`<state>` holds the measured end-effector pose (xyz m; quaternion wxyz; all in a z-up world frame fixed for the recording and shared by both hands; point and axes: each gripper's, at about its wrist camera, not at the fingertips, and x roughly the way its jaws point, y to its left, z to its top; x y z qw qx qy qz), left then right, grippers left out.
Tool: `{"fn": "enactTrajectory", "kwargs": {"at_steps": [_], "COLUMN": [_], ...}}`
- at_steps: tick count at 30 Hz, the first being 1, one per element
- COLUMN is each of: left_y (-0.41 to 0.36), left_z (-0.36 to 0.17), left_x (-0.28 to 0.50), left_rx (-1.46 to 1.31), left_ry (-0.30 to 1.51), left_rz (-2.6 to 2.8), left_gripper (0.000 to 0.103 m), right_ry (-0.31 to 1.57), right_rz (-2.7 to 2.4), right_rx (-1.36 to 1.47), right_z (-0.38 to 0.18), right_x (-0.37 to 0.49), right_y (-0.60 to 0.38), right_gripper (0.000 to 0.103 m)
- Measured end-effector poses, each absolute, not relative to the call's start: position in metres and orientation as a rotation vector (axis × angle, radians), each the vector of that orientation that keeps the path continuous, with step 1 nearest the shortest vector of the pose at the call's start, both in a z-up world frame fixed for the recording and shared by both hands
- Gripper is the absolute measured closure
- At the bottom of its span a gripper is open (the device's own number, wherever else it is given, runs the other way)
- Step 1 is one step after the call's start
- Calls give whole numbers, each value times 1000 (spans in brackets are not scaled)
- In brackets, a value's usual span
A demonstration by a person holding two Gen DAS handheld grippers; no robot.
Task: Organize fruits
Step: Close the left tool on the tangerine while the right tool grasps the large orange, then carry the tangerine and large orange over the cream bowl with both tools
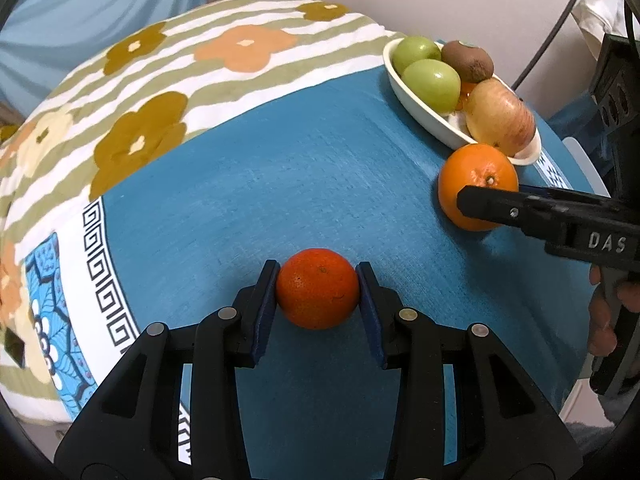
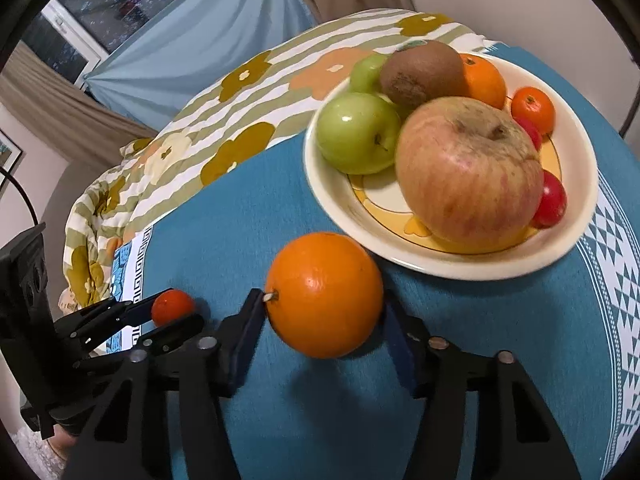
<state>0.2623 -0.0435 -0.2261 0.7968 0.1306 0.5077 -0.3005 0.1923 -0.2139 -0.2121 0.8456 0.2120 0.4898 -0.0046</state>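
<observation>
My left gripper is shut on a small reddish mandarin, with a pad pressed to each of its sides, low over the blue tablecloth. The right wrist view shows that mandarin and the left gripper at lower left. My right gripper is shut on a larger orange, stem end against the left pad, just in front of the white bowl. In the left wrist view this orange sits by the bowl's rim, with the right gripper around it.
The bowl holds two green apples, a kiwi, a big red-yellow apple, another orange, a small mandarin and small red fruits. A floral striped cloth covers the back left. A hand grips the right tool.
</observation>
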Motion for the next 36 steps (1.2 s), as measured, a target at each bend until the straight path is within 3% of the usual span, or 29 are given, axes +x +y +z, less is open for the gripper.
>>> {"fn": "enactTrajectory", "kwargs": {"at_steps": [20,36], "left_y": [-38,-115], "left_z": [-152,-98], "left_x": [256,241], "left_rx": [213,107], "left_ry": [998,940], "left_rz": [-595,-497], "left_gripper": [60,60], "right_ry": [951,941], "right_rz": [10,90], "right_rx": [385,292], "right_z": [-154,-111], "right_x": [167,152], "right_y": [-212,-294], "right_gripper": [51,51]}}
